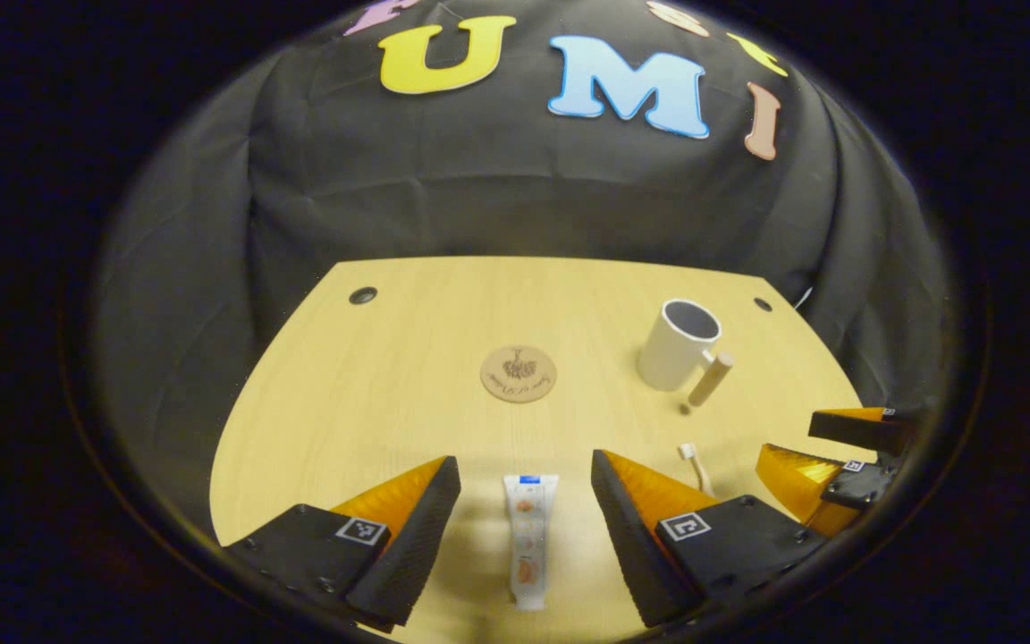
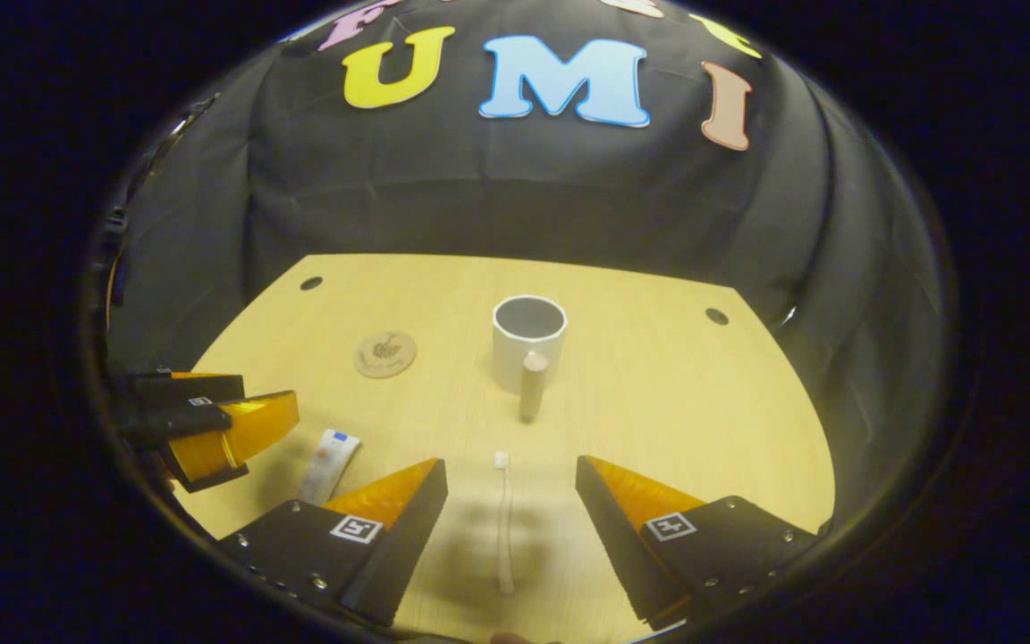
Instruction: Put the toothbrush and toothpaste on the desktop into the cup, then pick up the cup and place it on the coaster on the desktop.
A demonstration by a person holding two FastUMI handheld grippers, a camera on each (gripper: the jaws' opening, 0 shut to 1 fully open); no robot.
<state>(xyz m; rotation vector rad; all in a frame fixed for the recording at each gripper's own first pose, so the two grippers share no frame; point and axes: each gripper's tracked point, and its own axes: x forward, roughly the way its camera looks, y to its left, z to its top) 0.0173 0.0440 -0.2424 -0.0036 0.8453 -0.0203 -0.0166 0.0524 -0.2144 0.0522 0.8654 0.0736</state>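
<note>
No legible text found. The coaster (image 1: 519, 373), left of the cup (image 1: 678, 344), carries a dark printed emblem with a curved line of script under it; too small to read. The toothpaste (image 1: 528, 539), nearer than the coaster, shows a blue band and reddish printed marks; wording not resolvable. Square black-and-white coded tags sit on each gripper's finger mounts (image 1: 685, 526); pattern only, no characters.
</note>
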